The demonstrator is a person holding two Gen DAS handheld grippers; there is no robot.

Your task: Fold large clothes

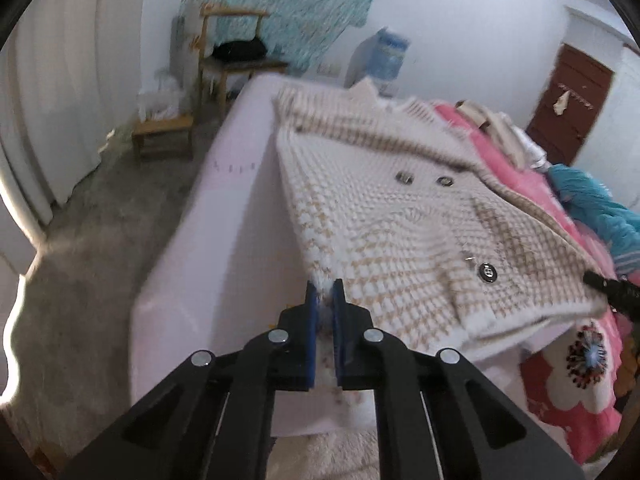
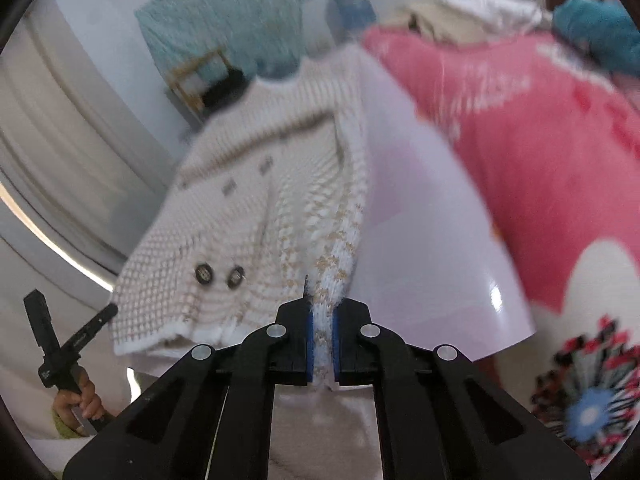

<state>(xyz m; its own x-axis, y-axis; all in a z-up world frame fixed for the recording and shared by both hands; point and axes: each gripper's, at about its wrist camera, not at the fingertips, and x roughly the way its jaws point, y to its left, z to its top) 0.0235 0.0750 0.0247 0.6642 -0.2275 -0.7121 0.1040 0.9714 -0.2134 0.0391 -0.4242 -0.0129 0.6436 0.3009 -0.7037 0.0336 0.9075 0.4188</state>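
A cream and tan houndstooth knit cardigan [image 1: 384,216] with dark buttons lies on a pale lilac board [image 1: 240,208] on the bed. My left gripper [image 1: 325,290] is shut on the cardigan's near left hem corner. My right gripper [image 2: 322,308] is shut on the near right hem edge of the cardigan [image 2: 256,216] and lifts it a little. The right gripper's tip also shows in the left wrist view [image 1: 608,286]. The left gripper and the hand that holds it show in the right wrist view [image 2: 64,344].
A pink flowered blanket [image 2: 540,152] covers the bed to the right, with a teal garment [image 1: 592,200] and a heap of pale clothes [image 1: 500,124] on it. A wooden chair [image 1: 236,52], a low stool [image 1: 162,136] and bare floor [image 1: 100,240] lie to the left. A brown door [image 1: 568,100] is far right.
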